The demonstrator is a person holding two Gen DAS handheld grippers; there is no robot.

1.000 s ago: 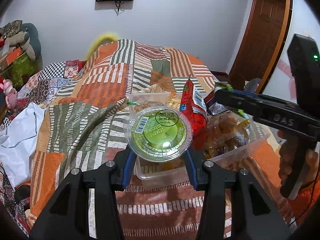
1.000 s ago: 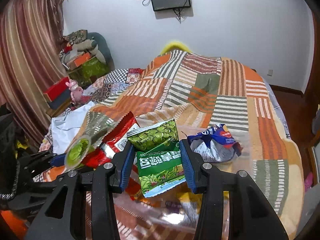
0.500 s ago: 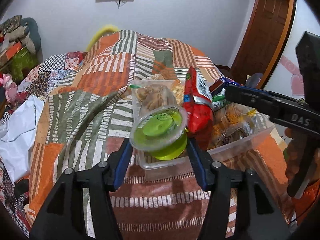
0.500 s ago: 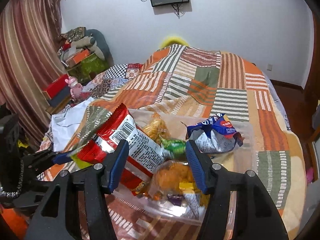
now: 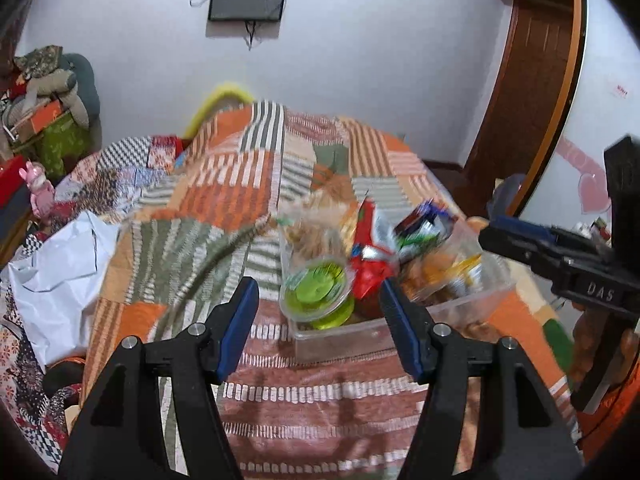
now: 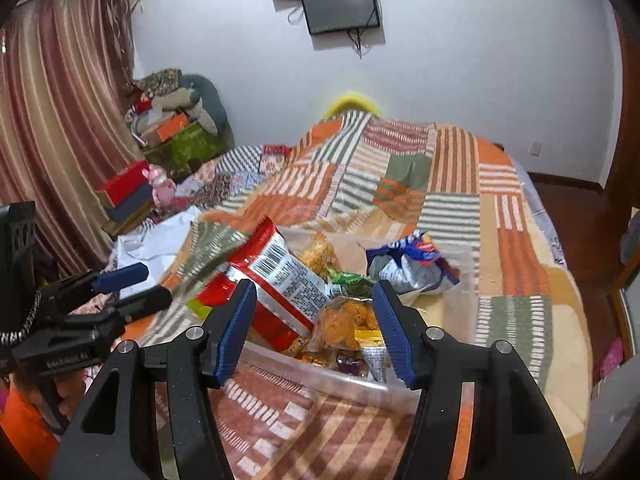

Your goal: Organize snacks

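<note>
— Snacks, where are they from where you sit?

— All in the clear plastic bin (image 5: 340, 338) on the patchwork blanket (image 5: 240, 200), just ahead of my left gripper (image 5: 318, 326). Its jaws are opening and nothing sits between the blue pads. The green jelly cup (image 5: 318, 296) lies tilted in the bin's near corner, just beyond the tips, against the red packet (image 5: 370, 268).

— And the other hand?

— My right gripper (image 6: 314, 326) stands over the bin's near rim (image 6: 320, 376), jaws parted and gripping nothing. Past its tips I see the red packet (image 6: 276, 280) leaning to the left, an orange snack bag (image 6: 348, 322) between the fingers' line, the green packet (image 6: 348, 280) behind it, and a blue-and-white bag (image 6: 408, 264) further off to the right.
</note>
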